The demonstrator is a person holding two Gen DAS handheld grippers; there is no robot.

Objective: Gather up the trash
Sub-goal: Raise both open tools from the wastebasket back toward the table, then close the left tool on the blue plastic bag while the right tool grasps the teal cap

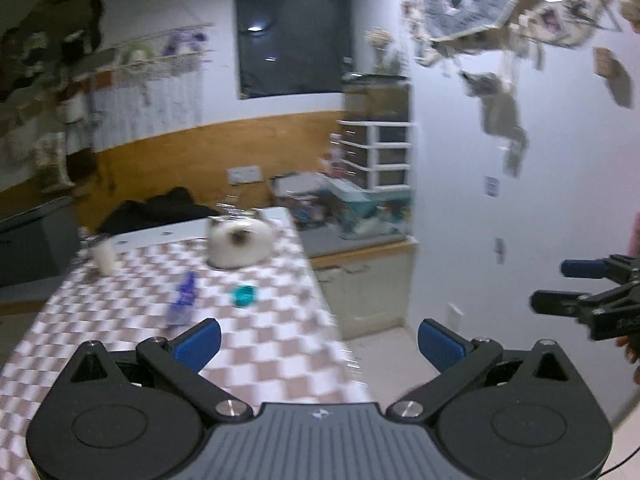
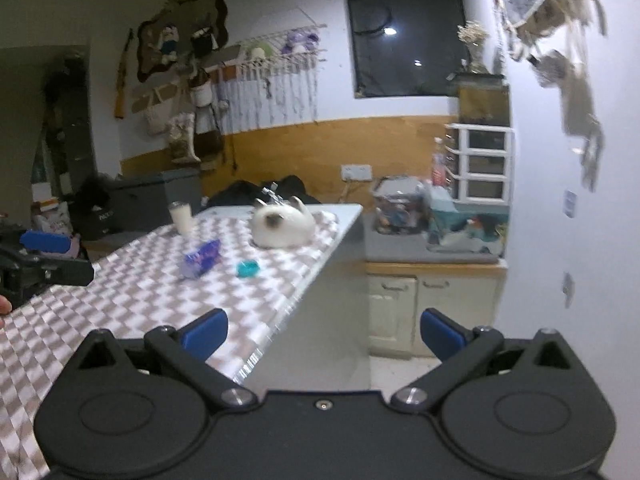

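Trash lies on your checkered table (image 2: 132, 300), out ahead of both grippers and touched by neither. Going left to right in the right wrist view: a white cup (image 2: 182, 217) stands upright near the far left edge; a purple wrapper (image 2: 201, 263) lies flat nearer the middle; a small teal piece (image 2: 247, 268) sits just to its right, apart from it; behind them a white cat (image 2: 283, 228) is curled on the far end. The left wrist view is motion-blurred, but it shows the same cup (image 1: 105, 258), wrapper (image 1: 182, 298), teal piece (image 1: 243, 295) and cat (image 1: 239, 245).

Your left gripper (image 1: 319, 342) hangs over the table's near right edge, jaws spread wide, nothing between the blue pads. Your right gripper (image 2: 323, 334) is beside the table's right edge, over the floor, jaws likewise wide apart and empty. Right of the table, a grey counter (image 2: 400, 250) on pale cabinets carries clutter, and a white drawer unit (image 2: 482, 162) stands at its far end.
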